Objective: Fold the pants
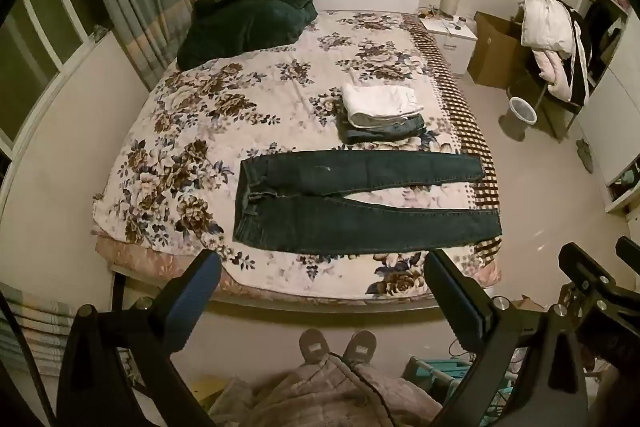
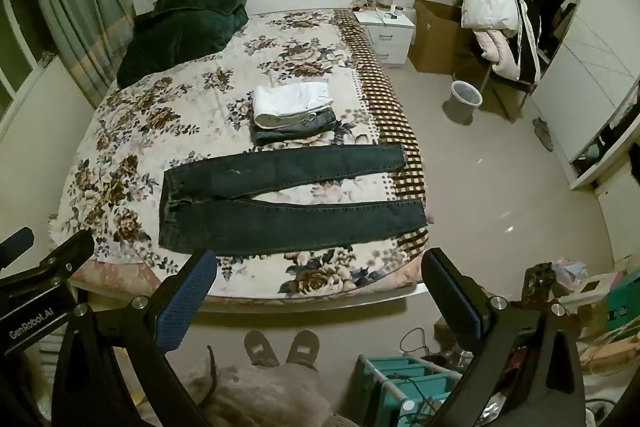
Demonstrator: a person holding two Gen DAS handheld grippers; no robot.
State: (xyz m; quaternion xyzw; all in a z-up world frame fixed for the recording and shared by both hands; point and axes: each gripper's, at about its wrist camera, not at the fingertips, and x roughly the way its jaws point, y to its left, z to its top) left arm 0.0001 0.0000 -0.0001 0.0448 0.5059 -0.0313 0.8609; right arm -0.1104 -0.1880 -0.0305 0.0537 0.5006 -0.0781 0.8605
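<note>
One pair of dark blue denim pants (image 2: 280,207) lies spread flat on one bed with a floral-print cover (image 2: 168,115), its two legs apart. One stack of folded clothes (image 2: 294,113) sits beside it, a white piece on top of at least two darker ones. One dark green plush blanket (image 2: 184,23), one white two-drawer nightstand (image 2: 388,31), one brown cardboard box (image 2: 434,35), one grey round wastebasket (image 2: 462,103) and two grey slippers (image 2: 282,347) are visible.

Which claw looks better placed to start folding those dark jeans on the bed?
Probably the right claw: the leg cuffs lie toward its side of the dark jeans, a natural end to lift first. The left claw hangs nearer the waistband. Both are open, hovering off the bed, touching nothing.
</note>
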